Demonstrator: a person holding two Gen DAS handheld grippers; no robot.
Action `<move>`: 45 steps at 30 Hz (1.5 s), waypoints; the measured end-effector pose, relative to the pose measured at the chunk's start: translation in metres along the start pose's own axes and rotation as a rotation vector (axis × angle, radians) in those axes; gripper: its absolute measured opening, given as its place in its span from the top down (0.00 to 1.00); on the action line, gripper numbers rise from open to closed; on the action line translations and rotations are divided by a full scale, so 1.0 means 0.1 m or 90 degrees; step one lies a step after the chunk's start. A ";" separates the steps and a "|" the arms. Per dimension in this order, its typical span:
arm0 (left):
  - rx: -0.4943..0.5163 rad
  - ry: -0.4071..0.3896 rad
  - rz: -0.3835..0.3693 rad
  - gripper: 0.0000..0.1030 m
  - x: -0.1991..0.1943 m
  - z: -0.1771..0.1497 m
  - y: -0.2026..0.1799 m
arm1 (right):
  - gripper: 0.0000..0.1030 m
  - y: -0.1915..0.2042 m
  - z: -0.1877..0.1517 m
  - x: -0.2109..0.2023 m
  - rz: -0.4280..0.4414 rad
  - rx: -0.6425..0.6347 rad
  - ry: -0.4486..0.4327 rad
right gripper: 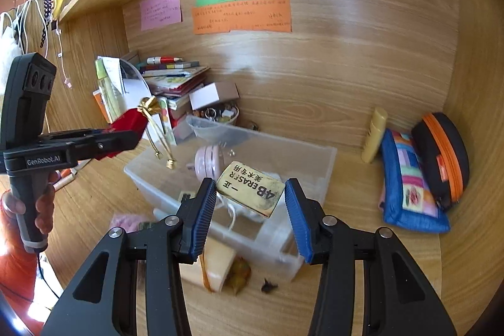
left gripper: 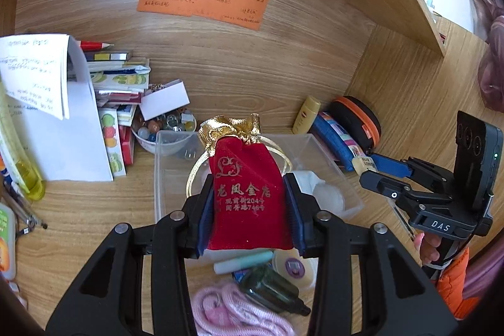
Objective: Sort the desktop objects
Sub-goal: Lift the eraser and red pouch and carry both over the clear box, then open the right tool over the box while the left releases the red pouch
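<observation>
My left claw (left gripper: 250,194) grips a red velvet pouch (left gripper: 249,197), my right claw (right gripper: 250,197) an eraser (right gripper: 250,189) held cornerwise above the clear bin (right gripper: 327,159); that skewed hold could let it slip.

1. Left gripper (left gripper: 250,203): pads clamp a red pouch (left gripper: 249,194) with a gold top, above a clear bin (left gripper: 330,159).
2. Right gripper (left gripper: 367,167): at right, holding an eraser (left gripper: 365,165).
3. Back wall: pink, green and orange notes (left gripper: 201,0).

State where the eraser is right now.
In the right wrist view, the eraser is clamped in the right gripper, above the clear plastic box.
</observation>
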State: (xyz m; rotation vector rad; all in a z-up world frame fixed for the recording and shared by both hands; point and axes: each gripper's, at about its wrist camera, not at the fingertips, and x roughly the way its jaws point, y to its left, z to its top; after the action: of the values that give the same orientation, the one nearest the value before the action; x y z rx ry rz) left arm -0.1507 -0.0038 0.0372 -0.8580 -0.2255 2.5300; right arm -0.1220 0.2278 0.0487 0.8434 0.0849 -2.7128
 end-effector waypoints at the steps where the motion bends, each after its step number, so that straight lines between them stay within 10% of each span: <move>1: 0.000 -0.001 0.000 0.61 0.02 0.02 0.01 | 0.59 0.01 0.04 0.02 0.001 -0.002 -0.002; 26: 0.004 0.061 0.026 0.61 0.61 0.13 0.32 | 0.59 -0.01 0.48 0.77 0.061 -0.023 0.068; 45: -0.001 0.112 -0.004 0.59 0.90 -0.01 0.40 | 0.59 -0.06 0.36 1.37 0.002 0.014 0.151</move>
State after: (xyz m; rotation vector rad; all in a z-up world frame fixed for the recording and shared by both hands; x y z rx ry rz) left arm -0.2282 0.0031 -0.0233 -1.0728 -0.1739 2.4311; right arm -0.2514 0.1923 0.0012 1.1675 0.1045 -2.6029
